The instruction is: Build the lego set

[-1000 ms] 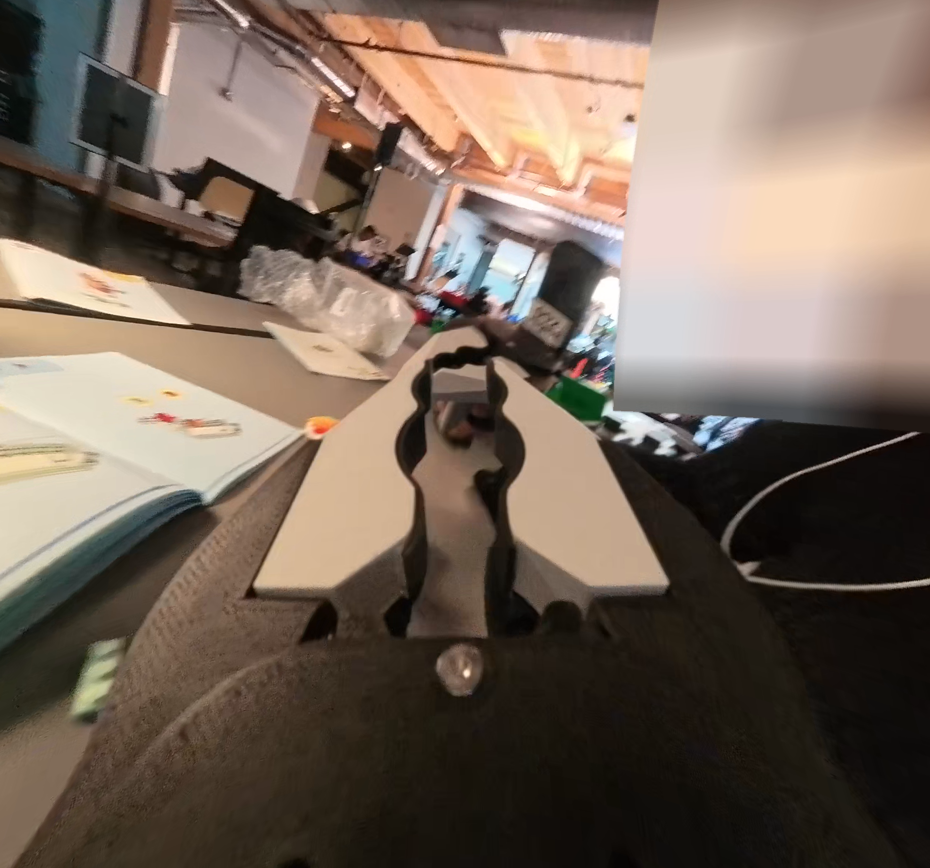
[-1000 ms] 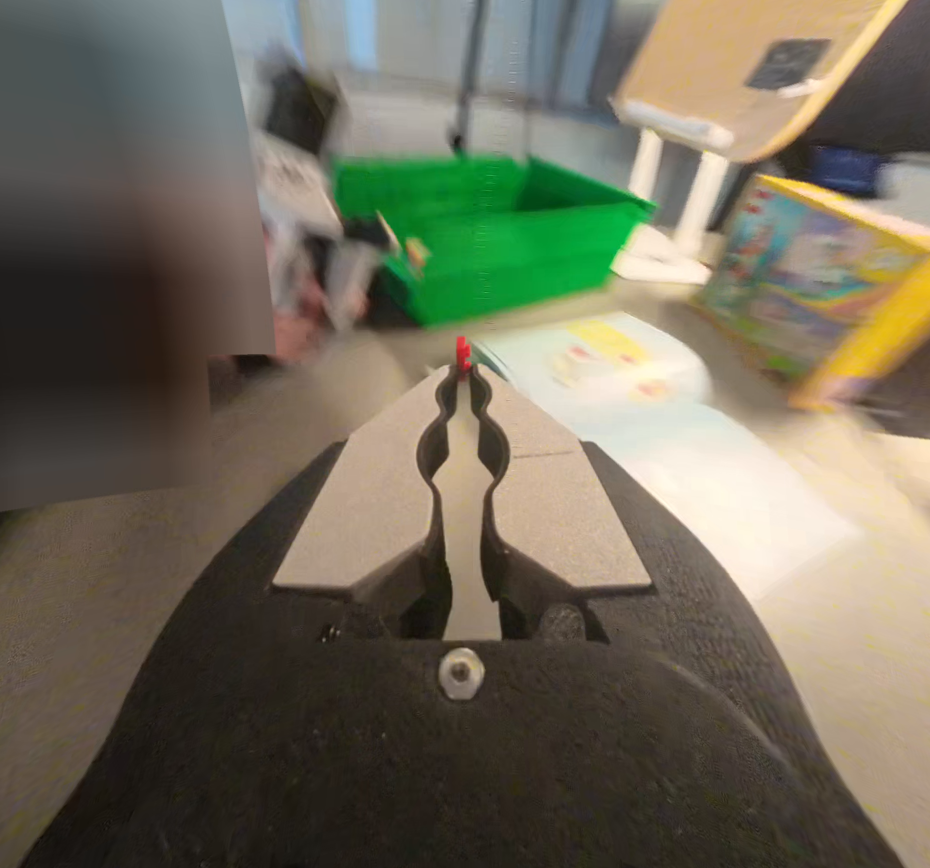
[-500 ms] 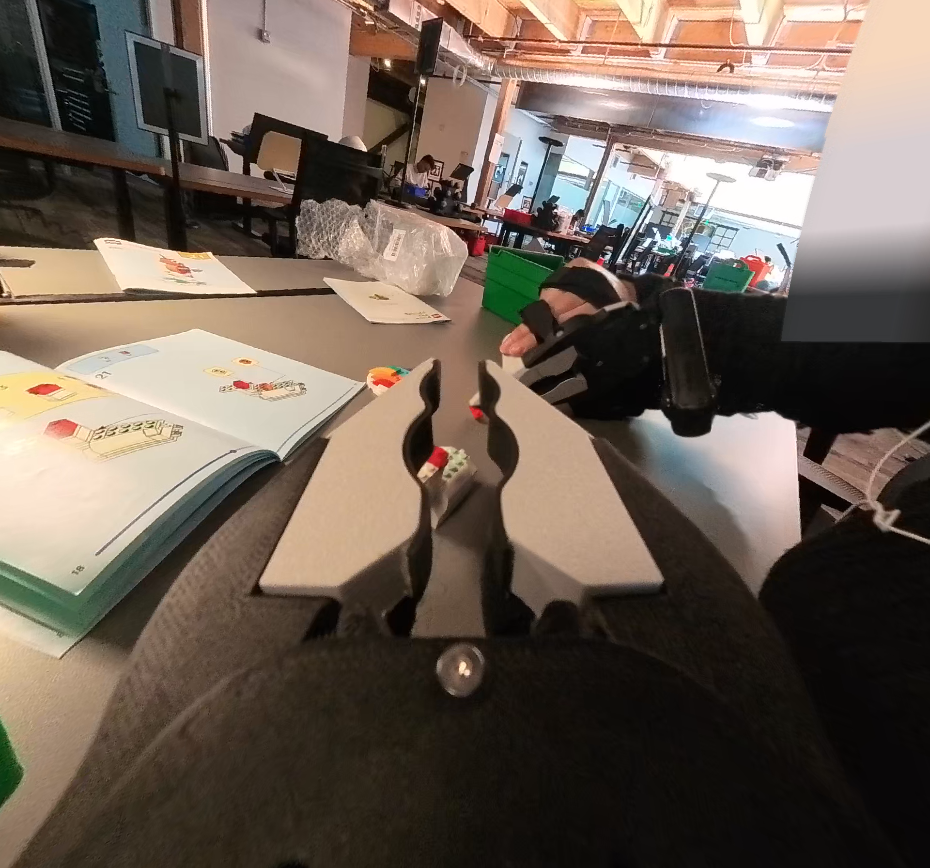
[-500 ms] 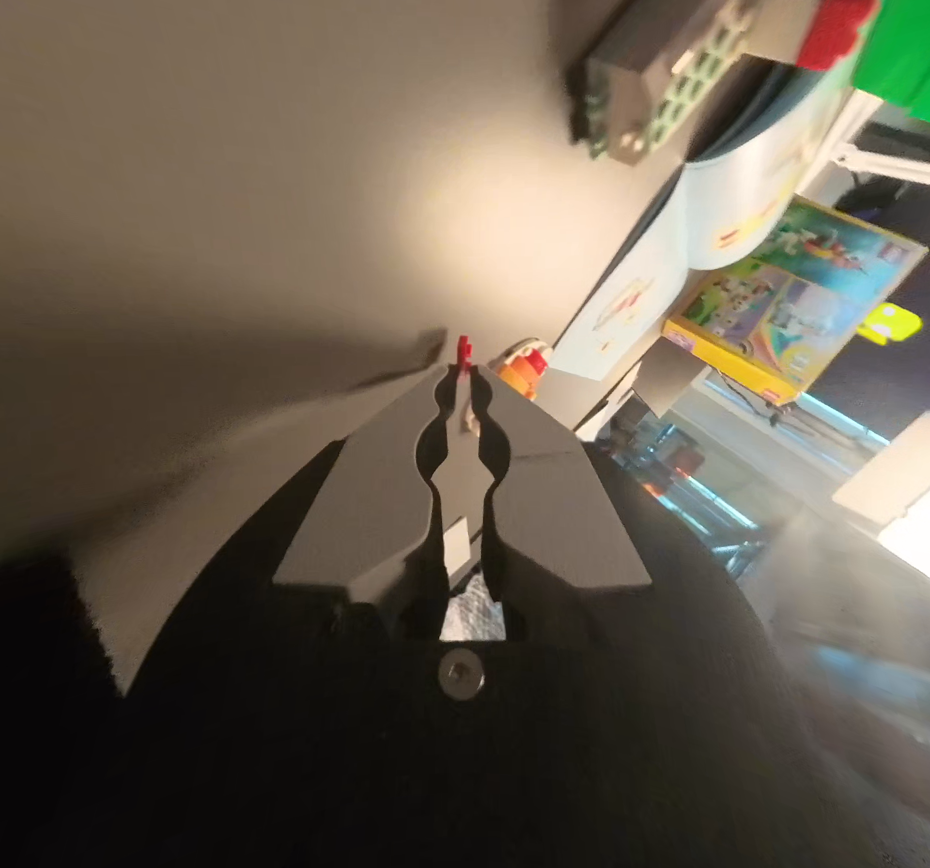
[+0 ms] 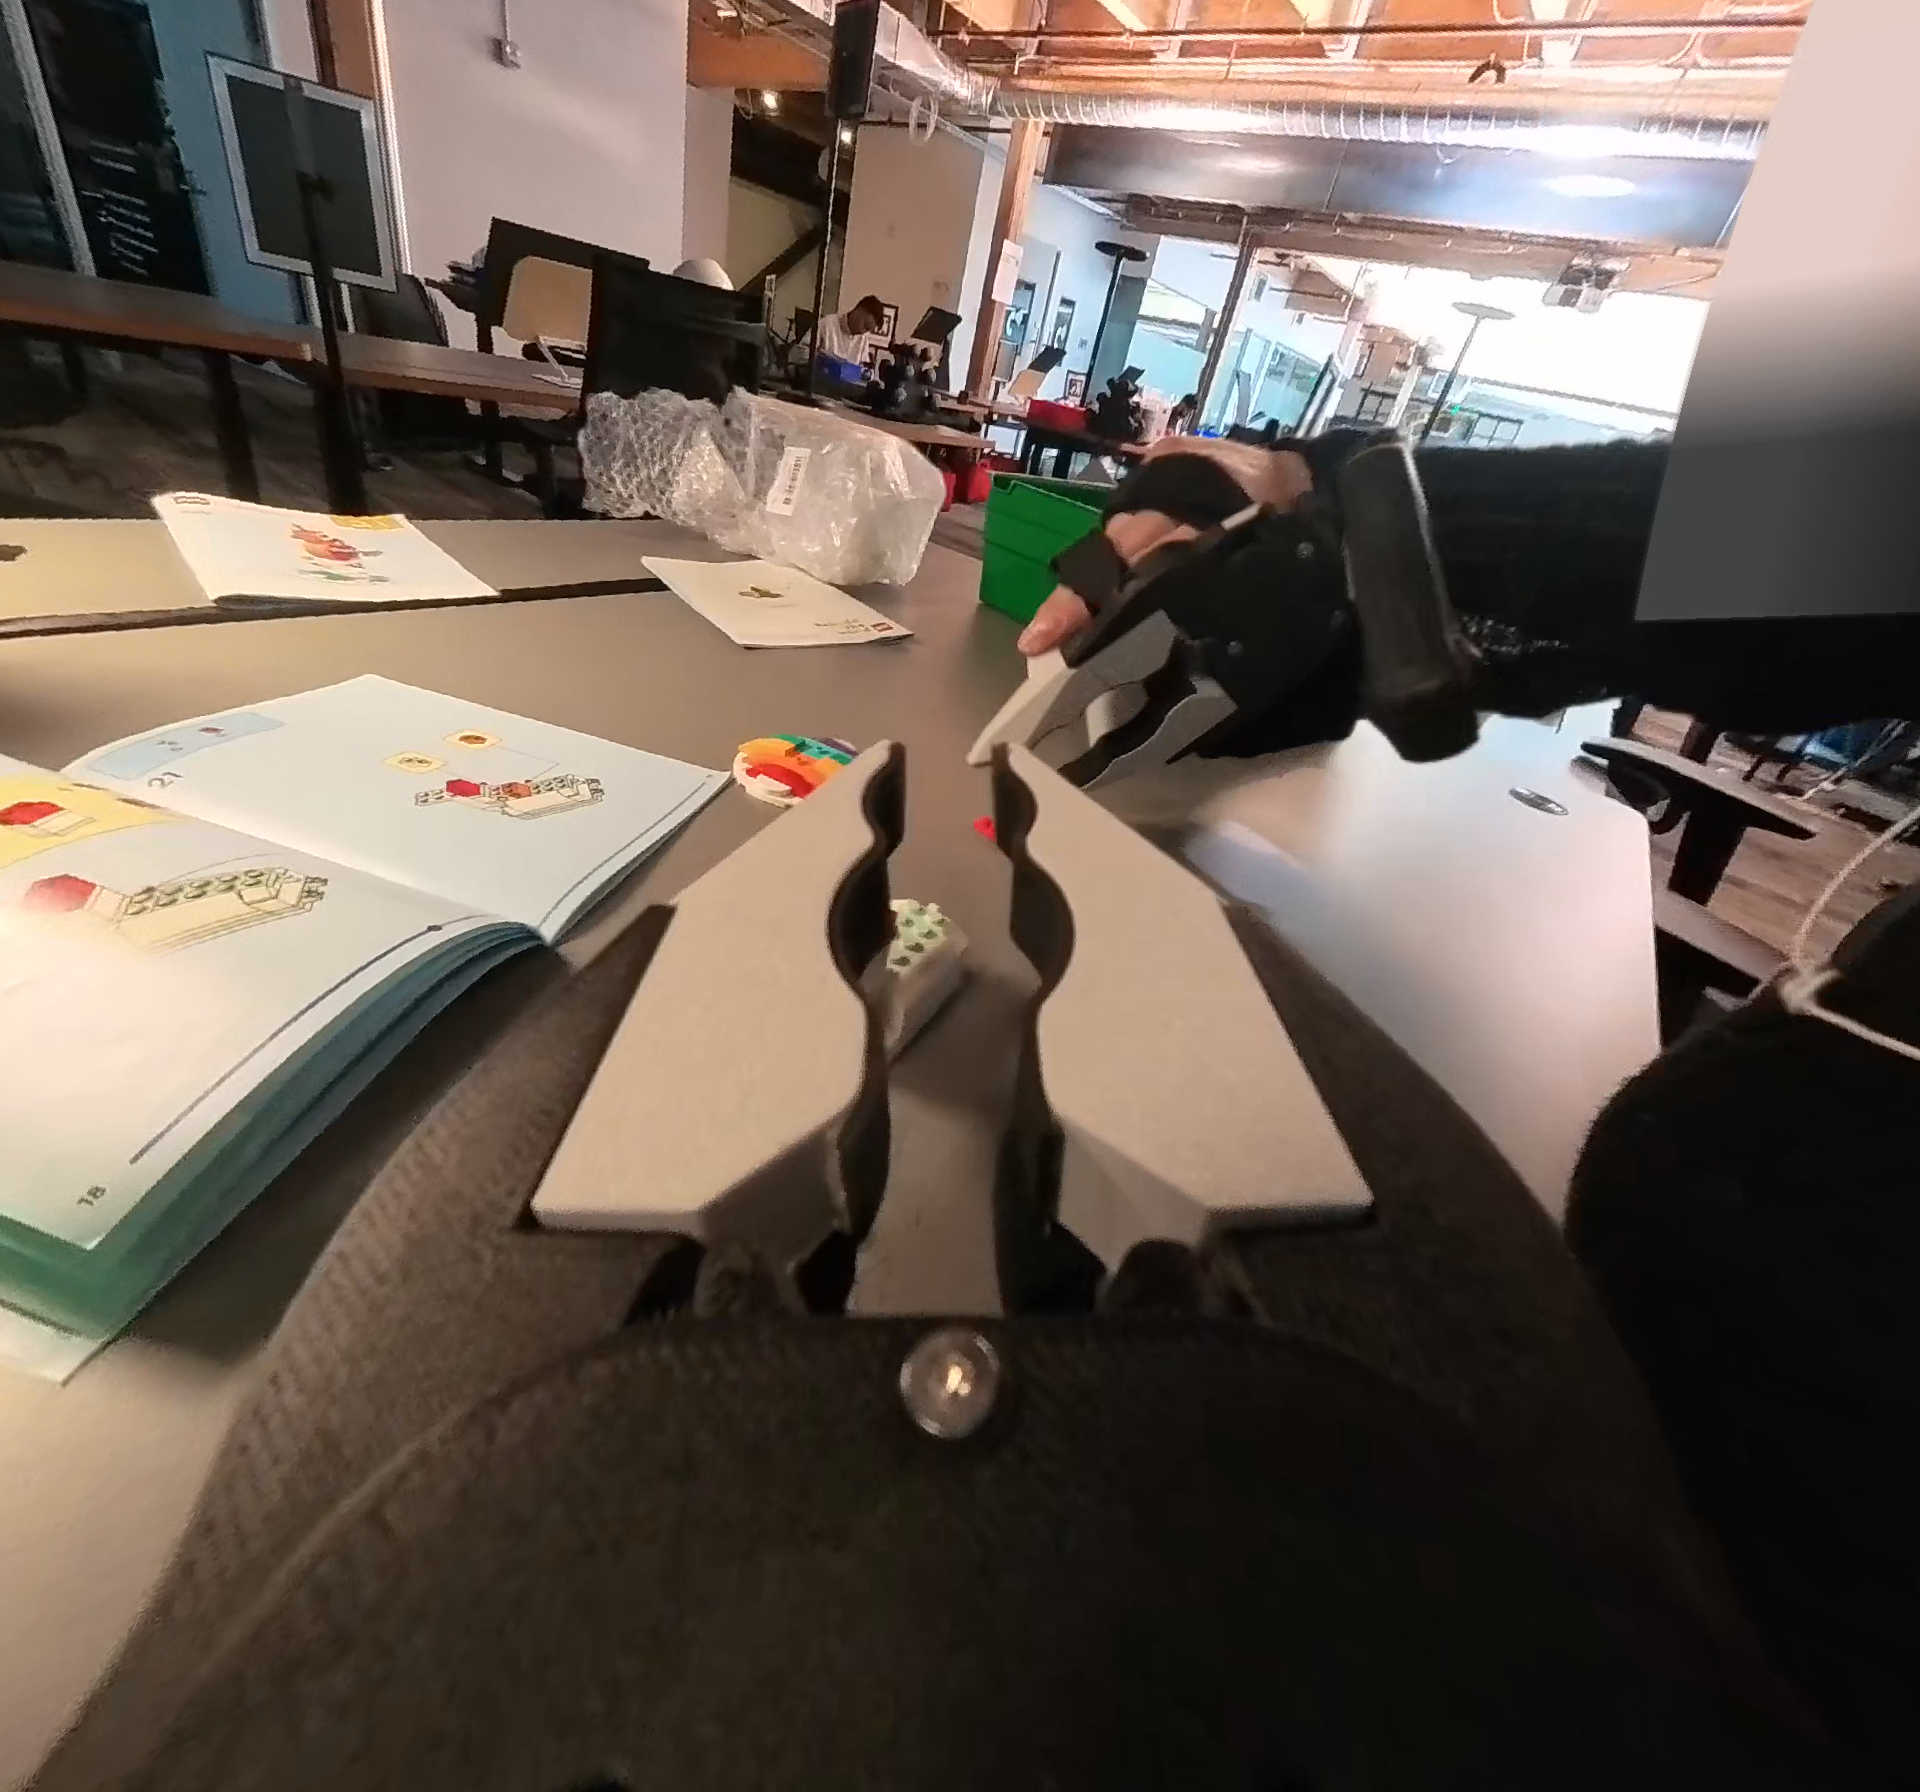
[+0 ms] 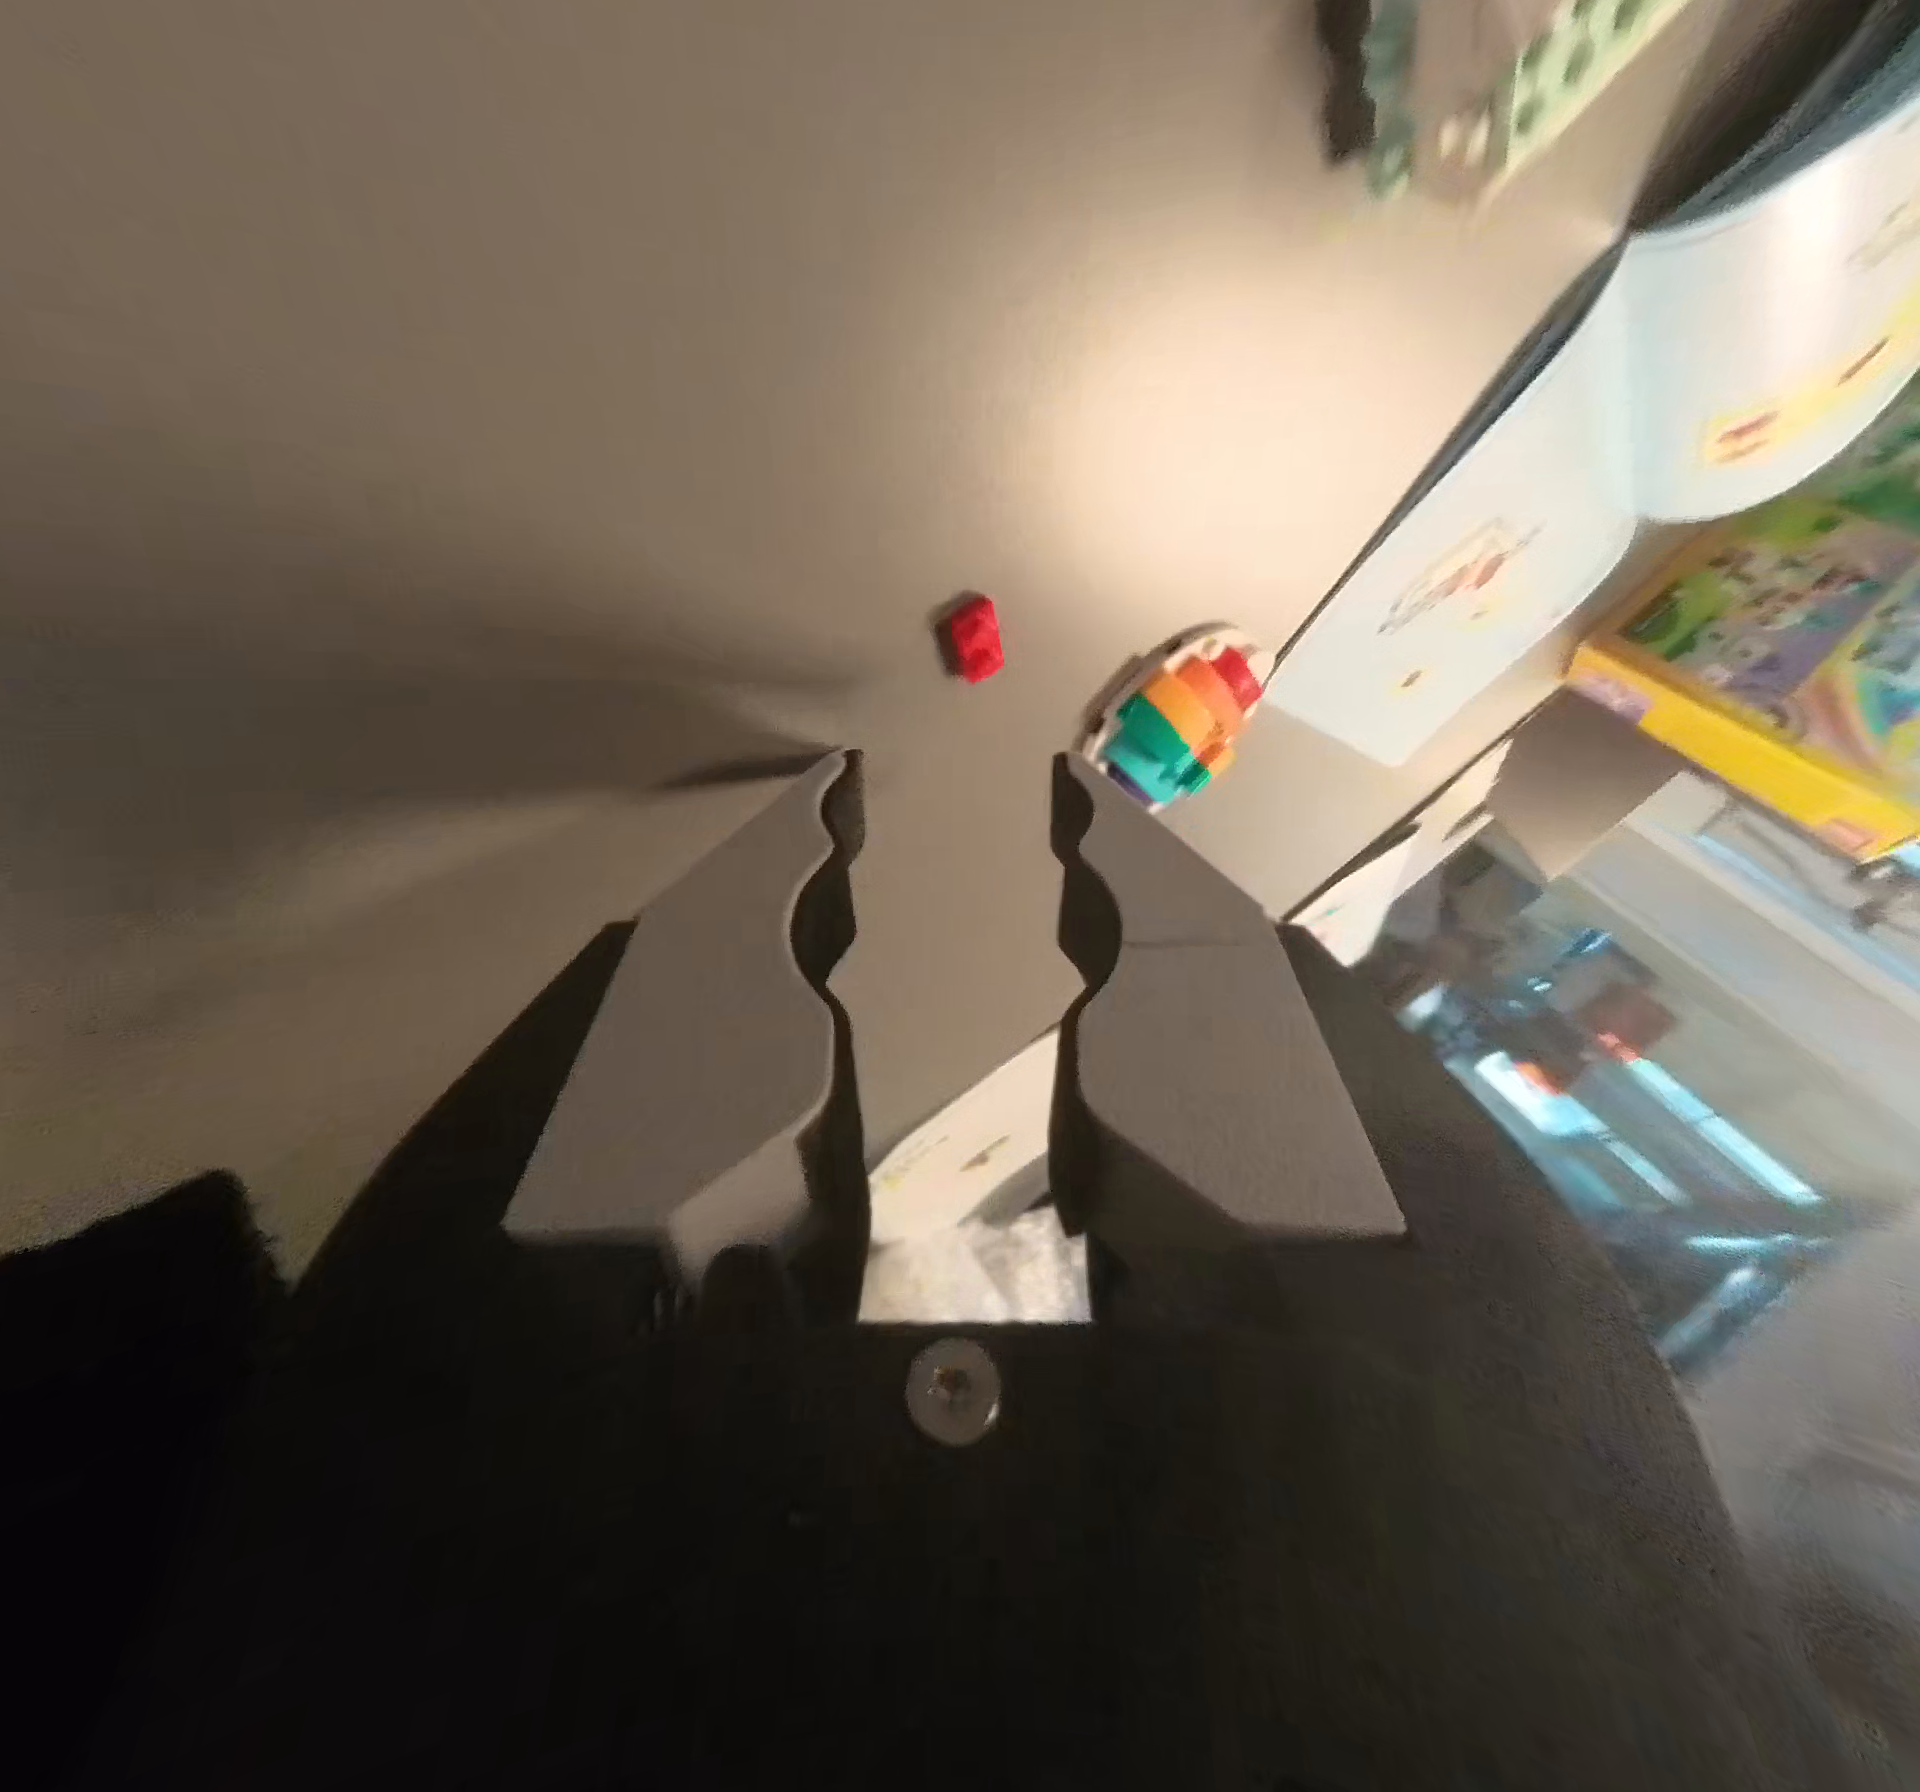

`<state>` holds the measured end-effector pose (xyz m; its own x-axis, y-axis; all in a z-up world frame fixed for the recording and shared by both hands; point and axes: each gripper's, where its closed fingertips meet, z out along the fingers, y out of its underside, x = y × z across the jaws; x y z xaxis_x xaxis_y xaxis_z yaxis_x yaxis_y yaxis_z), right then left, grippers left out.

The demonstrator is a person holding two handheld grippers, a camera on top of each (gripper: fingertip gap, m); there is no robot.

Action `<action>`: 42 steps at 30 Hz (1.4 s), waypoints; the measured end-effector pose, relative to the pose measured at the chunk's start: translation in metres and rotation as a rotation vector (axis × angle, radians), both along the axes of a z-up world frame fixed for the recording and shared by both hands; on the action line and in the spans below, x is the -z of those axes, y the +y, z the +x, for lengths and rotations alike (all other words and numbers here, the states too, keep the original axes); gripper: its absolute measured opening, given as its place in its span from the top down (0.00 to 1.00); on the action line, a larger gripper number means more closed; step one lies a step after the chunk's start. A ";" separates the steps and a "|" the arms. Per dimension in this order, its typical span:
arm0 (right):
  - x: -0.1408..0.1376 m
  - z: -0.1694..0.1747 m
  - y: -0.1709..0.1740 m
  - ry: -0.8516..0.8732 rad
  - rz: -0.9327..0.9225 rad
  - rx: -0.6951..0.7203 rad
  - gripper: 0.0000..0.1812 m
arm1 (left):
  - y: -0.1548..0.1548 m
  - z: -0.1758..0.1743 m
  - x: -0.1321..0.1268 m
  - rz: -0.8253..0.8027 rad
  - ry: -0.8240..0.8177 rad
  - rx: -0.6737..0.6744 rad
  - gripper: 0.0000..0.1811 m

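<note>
Low, close — both face red brick [image 6: 968, 636].

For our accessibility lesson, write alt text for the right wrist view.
The open right gripper hovers over a grey table, a small red brick lying loose just beyond its fingertips. A rainbow-coloured piece and open instruction booklet lie right.

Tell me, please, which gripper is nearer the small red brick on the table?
Right. The right gripper hovers open just short of the small red brick; the left gripper sits farther back, its fingers astride the pale green assembly.

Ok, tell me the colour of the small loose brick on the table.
Red; the small loose brick shows best in the right wrist view.
</note>
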<state>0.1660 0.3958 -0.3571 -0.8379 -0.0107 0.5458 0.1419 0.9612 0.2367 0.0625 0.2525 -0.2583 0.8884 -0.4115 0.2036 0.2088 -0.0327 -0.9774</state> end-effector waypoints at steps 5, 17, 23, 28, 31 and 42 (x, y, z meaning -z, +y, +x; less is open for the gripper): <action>-0.016 -0.032 -0.039 0.154 -0.696 0.358 0.76 | -0.001 -0.008 -0.003 0.012 -0.032 -0.023 0.91; -0.034 -0.105 -0.122 0.216 -1.451 0.410 0.81 | 0.004 -0.016 0.026 -0.137 0.140 -0.033 0.84; -0.039 -0.109 -0.125 0.221 -1.498 0.364 0.85 | 0.008 -0.009 0.055 -0.319 0.285 0.075 0.83; -0.037 -0.112 -0.125 0.223 -1.476 0.344 0.86 | 0.016 -0.016 0.072 -0.436 0.379 0.101 0.81; -0.037 -0.112 -0.124 0.228 -1.467 0.325 0.90 | 0.016 -0.013 0.076 -0.459 0.384 0.146 0.84; -0.038 -0.114 -0.123 0.251 -1.477 0.393 0.86 | 0.017 -0.010 0.083 -0.476 0.426 0.133 0.91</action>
